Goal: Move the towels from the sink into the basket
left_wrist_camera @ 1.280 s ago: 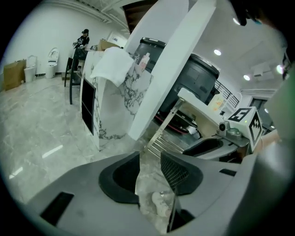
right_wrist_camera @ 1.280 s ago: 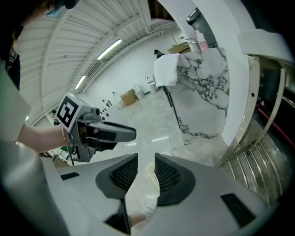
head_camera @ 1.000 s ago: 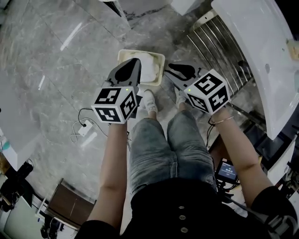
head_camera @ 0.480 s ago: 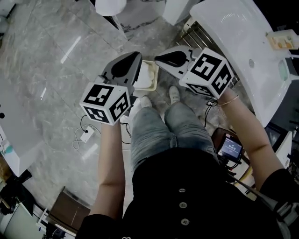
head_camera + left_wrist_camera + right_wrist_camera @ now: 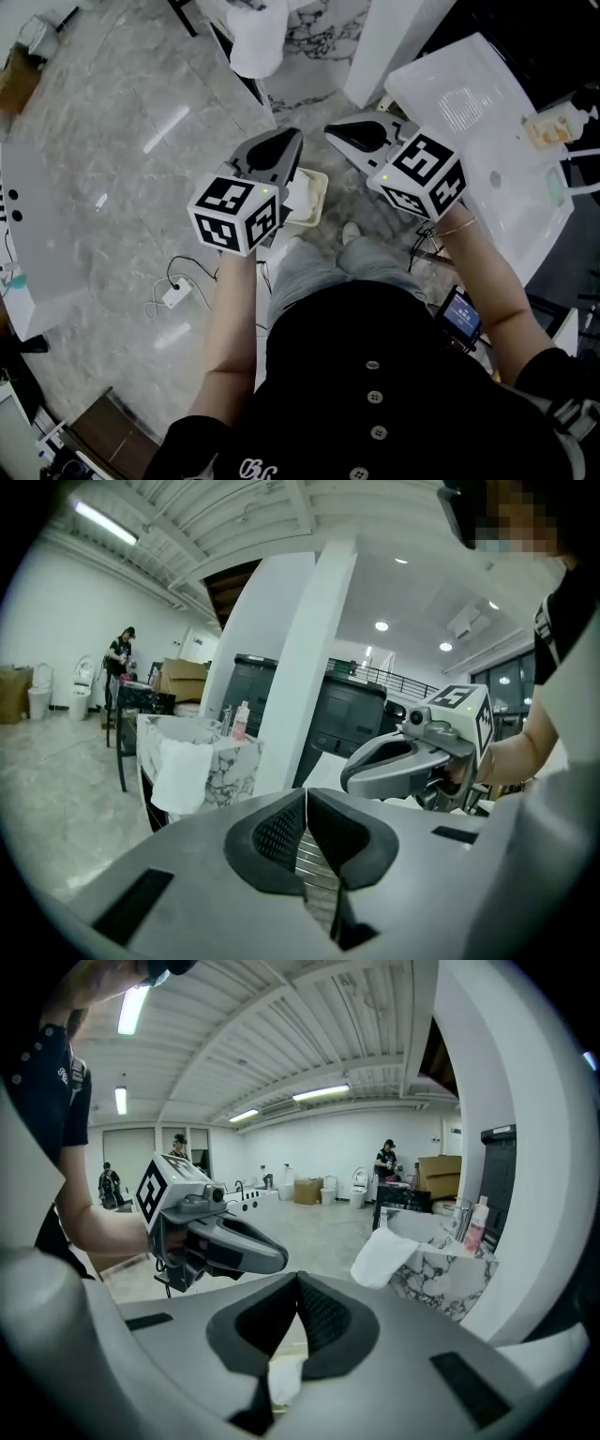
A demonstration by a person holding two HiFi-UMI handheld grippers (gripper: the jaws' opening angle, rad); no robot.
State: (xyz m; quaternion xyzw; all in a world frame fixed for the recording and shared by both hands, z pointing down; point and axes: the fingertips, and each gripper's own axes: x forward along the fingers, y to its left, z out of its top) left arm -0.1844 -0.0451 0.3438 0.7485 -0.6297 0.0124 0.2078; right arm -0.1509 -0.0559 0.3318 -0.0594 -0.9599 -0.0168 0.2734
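Note:
A white towel point(image 5: 257, 42) hangs over the edge of a marble-patterned sink point(image 5: 314, 19) at the top of the head view; it also shows in the left gripper view as the towel point(image 5: 182, 774) and in the right gripper view as the towel point(image 5: 384, 1254). A cream basket point(image 5: 317, 199) stands on the floor by the person's feet with a white towel point(image 5: 298, 195) in it. My left gripper point(image 5: 286, 141) and right gripper point(image 5: 336, 131) hover side by side above the basket, both shut with nothing between the pads.
A long white basin counter point(image 5: 469, 103) runs along the right with a soap bottle point(image 5: 548, 127) on it. A white column point(image 5: 394, 47) stands between it and the marble sink. A cable with a plug point(image 5: 173, 292) lies on the grey floor at left.
Both grippers have risen from just over the basket, staying shut. The head view has tilted up, so the marble sink with its hanging towel has come into sight.

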